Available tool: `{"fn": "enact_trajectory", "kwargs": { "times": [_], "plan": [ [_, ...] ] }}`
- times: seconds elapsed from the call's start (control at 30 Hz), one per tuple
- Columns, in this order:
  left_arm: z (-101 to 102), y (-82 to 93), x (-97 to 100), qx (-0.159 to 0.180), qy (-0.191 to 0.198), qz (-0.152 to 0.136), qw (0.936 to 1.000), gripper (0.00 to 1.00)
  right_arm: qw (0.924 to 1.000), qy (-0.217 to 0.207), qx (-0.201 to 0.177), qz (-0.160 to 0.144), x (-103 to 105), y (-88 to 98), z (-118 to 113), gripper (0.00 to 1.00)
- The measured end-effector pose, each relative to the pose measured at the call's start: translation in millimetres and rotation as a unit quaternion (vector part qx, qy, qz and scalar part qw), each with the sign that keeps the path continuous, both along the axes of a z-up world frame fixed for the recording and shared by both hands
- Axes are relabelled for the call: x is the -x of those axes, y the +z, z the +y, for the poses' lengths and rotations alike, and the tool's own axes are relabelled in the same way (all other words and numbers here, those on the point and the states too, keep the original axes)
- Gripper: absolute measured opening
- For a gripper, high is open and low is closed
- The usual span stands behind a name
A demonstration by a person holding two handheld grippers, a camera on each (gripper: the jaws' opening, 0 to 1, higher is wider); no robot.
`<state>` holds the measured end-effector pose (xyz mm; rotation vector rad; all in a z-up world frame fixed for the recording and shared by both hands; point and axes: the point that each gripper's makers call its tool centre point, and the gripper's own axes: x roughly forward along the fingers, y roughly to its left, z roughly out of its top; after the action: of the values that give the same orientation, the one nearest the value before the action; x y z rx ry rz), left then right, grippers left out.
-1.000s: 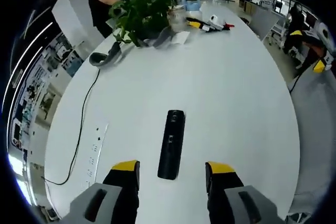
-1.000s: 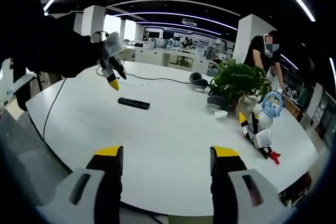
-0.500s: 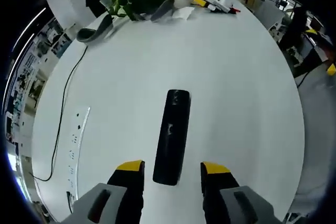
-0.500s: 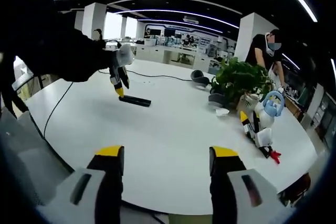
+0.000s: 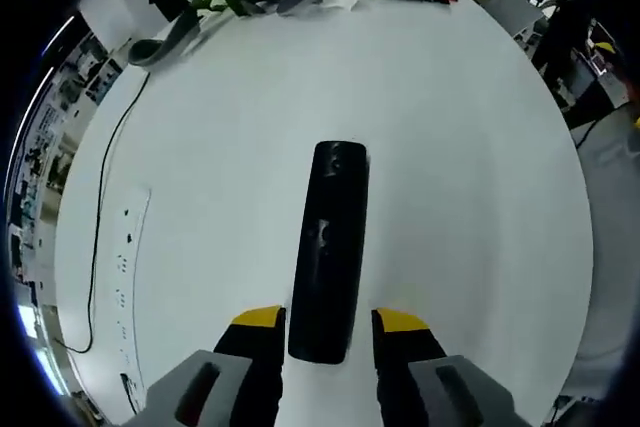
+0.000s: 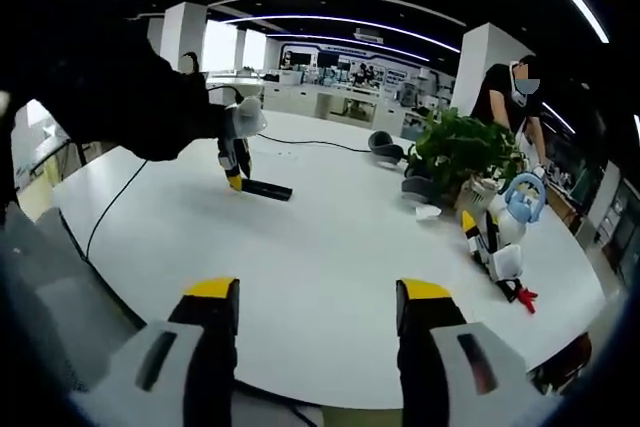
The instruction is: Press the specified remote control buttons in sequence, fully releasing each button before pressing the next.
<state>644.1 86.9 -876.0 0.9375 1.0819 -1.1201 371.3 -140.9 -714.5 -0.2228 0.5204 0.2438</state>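
On the white table (image 5: 450,147), left claw (image 5: 330,322) now straddles remote (image 5: 328,247).

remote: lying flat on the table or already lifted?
Flat on the white table, as far as the views show. The remote lies face up, its near end between the left tool open jaws; contact unclear.

An open-plan office or lab; a big white table (image 6: 330,267), ceiling light strips (image 6: 340,22), desks (image 6: 310,105) at 12 o'clock.
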Motion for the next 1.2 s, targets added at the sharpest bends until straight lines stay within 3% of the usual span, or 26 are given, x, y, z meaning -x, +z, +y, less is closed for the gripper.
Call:
{"fn": "enact_trajectory", "kwargs": {
  "times": [0.1,0.2,0.47,0.8,1.2],
  "plan": [
    [-2.2,1.5,-0.7,0.001,0.000,0.010,1.0000,0.33,0.9998,-0.005,-0.008,-0.015,-0.6,6.1,-2.2,0.64],
    [-2.1,0.6,2.2,0.002,-0.002,0.022,0.9998,0.31,0.9999,-0.009,-0.011,-0.007,-0.2,3.6,-3.4,0.61],
    [-0.8,0.9,0.9,0.006,-0.011,0.017,0.9998,0.24,0.9999,-0.003,-0.011,-0.009,0.1,4.0,-0.6,0.59],
    [0.1,3.7,5.3,0.019,0.022,0.001,0.9996,0.24,0.9999,-0.001,-0.013,-0.011,0.4,4.9,0.9,0.58],
    [-4.2,2.9,27.9,0.012,0.021,0.000,0.9997,0.24,0.9997,0.004,-0.019,-0.013,0.8,6.4,2.6,0.55]
  ]
}}
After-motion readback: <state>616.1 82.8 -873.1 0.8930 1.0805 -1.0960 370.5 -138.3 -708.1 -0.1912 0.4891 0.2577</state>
